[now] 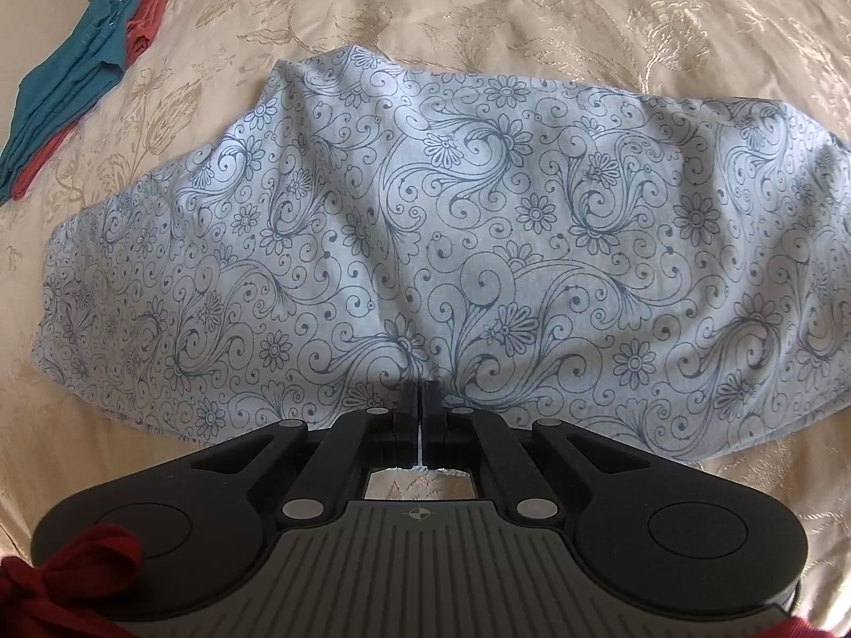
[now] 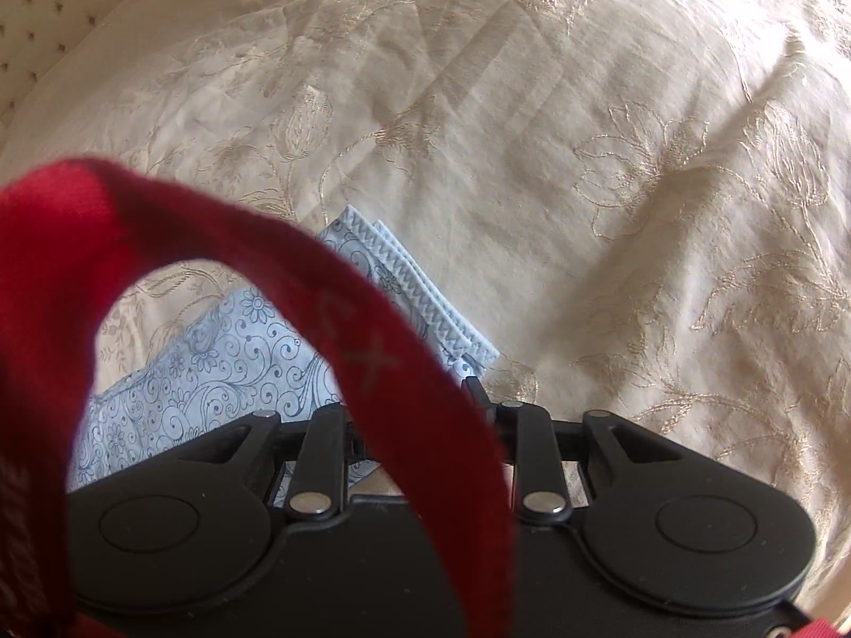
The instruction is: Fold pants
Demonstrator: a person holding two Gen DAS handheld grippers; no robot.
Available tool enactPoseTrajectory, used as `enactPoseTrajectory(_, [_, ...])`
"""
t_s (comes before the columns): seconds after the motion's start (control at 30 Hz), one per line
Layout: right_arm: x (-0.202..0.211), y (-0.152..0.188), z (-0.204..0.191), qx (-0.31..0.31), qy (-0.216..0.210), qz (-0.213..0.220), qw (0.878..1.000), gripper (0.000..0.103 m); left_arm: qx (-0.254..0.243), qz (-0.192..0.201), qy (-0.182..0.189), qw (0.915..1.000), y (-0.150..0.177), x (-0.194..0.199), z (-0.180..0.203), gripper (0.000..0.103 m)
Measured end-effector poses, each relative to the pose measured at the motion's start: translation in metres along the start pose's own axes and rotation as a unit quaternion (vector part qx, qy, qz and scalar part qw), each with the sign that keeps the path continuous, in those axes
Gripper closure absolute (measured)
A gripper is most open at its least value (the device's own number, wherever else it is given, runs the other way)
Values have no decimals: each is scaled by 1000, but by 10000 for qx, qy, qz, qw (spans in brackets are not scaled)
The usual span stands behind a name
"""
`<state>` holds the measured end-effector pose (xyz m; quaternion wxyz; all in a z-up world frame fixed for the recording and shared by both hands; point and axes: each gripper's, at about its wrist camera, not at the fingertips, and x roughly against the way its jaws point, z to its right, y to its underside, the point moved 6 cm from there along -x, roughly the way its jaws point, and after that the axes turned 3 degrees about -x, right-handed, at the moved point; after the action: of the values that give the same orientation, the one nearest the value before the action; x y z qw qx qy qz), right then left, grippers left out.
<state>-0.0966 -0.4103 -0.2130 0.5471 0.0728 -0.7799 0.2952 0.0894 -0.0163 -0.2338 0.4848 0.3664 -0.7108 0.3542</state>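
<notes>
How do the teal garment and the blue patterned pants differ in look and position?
The teal garment is plain, while the pants carry dark floral swirls on pale blue. The teal garment lies folded narrow at the far left, overlapping a coral garment; the pants spread wide in the middle. Both rest on the cream bedspread.

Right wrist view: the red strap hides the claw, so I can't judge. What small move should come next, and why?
Probably ease the right claw forward onto the zigzag-stitched hem corner of the pale blue floral-print pants and close. That corner lies just ahead on the cream embroidered bedspread, while the left claw is already shut on the pants' near edge.
</notes>
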Motion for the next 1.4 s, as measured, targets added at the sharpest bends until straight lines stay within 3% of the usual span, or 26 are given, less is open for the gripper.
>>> enactPoseTrajectory(0.2, [-8, -5, 0, -163, -104, -54, 9998, 69, -49, -20, -62, 10000, -1, 0, 5, 101])
enactPoseTrajectory(0.23, [-9, -6, -2, -128, -130, -60, 9998, 73, -37, -26, -59, 10000, -1, 0, 6, 101])
enactPoseTrajectory(0.27, [-8, -7, -5, -41, -137, -58, 9999, 95, -30, -30, -53, 10000, -1, 0, 5, 101])
enactPoseTrajectory(0.3, [-6, -8, -9, 86, -117, -55, 9999, 97, -25, -31, -47, 10000, -1, 1, 4, 101])
enactPoseTrajectory(0.43, [12, -9, -14, 635, 140, 101, 9978, 98, 0, 19, -23, 10000, 0, 3, 2, 101])
enactPoseTrajectory(0.5, [3, -5, -4, 687, 373, -53, 9969, 98, -36, 38, -49, 10000, 1, 3, 2, 100])
enactPoseTrajectory(0.57, [-3, -3, 2, 474, 146, -215, 9985, 98, -108, 55, -90, 9999, 1, 4, 4, 101])
enactPoseTrajectory(0.67, [5, -6, 2, 422, -108, -116, 9990, 85, -112, 72, -94, 9999, 1, 10, 5, 100])
enactPoseTrajectory(0.83, [22, -17, -2, 1037, -319, 328, 9936, 59, -23, 300, 44, 9995, -7, 30, 2, 100])
enactPoseTrajectory(1.0, [13, -31, -11, 1674, -494, 374, 9839, 52, 37, 500, 37, 9987, -25, 34, 7, 100])
enactPoseTrajectory(1.2, [-10, -39, -12, 2016, -608, 79, 9775, 52, 20, 47, -2, 10000, -27, 2, 10, 100])
enactPoseTrajectory(1.4, [-31, -39, -12, 2276, -824, -316, 9697, 48, -229, 31, -112, 9997, -25, -5, 14, 101])
